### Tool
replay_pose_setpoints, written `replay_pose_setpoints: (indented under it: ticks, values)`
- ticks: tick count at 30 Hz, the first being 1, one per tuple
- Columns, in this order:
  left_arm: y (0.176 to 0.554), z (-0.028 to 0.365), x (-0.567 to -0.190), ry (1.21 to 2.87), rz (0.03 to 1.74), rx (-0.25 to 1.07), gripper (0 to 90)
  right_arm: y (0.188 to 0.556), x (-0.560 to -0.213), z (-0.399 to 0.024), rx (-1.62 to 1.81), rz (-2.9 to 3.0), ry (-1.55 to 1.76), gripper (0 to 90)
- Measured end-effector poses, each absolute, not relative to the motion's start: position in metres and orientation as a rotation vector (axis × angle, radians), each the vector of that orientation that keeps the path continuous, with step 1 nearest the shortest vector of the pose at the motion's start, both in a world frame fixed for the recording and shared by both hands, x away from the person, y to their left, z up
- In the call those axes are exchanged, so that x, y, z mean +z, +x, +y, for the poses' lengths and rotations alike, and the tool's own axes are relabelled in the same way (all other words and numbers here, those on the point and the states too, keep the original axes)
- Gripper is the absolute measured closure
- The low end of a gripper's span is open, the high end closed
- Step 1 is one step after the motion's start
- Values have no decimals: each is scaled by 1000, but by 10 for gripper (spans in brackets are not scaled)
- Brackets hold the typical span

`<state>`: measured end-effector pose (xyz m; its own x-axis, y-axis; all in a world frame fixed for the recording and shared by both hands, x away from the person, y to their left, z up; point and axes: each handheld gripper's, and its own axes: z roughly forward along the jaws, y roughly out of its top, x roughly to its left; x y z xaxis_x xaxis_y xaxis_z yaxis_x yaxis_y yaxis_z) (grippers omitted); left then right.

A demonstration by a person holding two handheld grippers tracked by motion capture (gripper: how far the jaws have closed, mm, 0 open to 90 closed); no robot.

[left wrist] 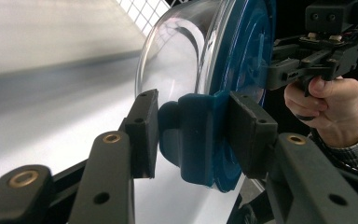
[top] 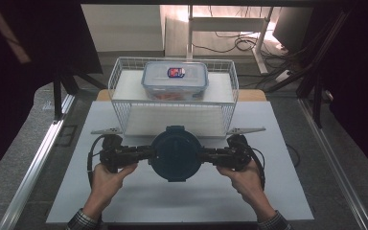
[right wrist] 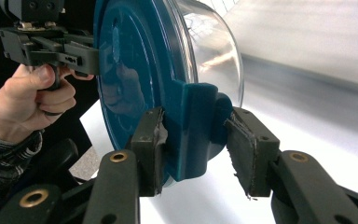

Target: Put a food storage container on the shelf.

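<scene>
Bowl (top: 176, 153) with its blue lid hangs above mid-tabletop (top: 182, 196), left gripper (left wrist: 193, 133) and right gripper (right wrist: 193, 140) each clamped on a lid tab, so I keep both level.

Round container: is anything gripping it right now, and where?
Yes, both grippers. The left gripper clamps one blue side latch of the container, and the right gripper clamps the opposite latch.

The label (top: 176, 72) on the lidded box (top: 175, 80) was too small to read; my forearms were cut off below.
</scene>
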<state>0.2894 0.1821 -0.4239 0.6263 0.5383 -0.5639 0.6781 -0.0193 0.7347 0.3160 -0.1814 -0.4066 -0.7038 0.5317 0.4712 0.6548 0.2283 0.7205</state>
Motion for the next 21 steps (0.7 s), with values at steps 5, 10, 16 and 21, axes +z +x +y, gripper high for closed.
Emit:
replay_pose_setpoints:
  ticks: [5,10,16,21]
  values:
    - [295,186,-412,1675,1007,-122,563,323,-397,-177,-1502,-2370,-1132,569]
    - [300,188,-403,1660,1008,-117,563,330,-387,-175,-1520,-2374,-1126,569]
    - [307,190,-393,1640,1002,-115,564,337,-372,-172,-1541,-2390,-1124,568]
    - [313,191,-380,1629,992,-104,564,344,-357,-171,-1565,-2393,-1121,568]
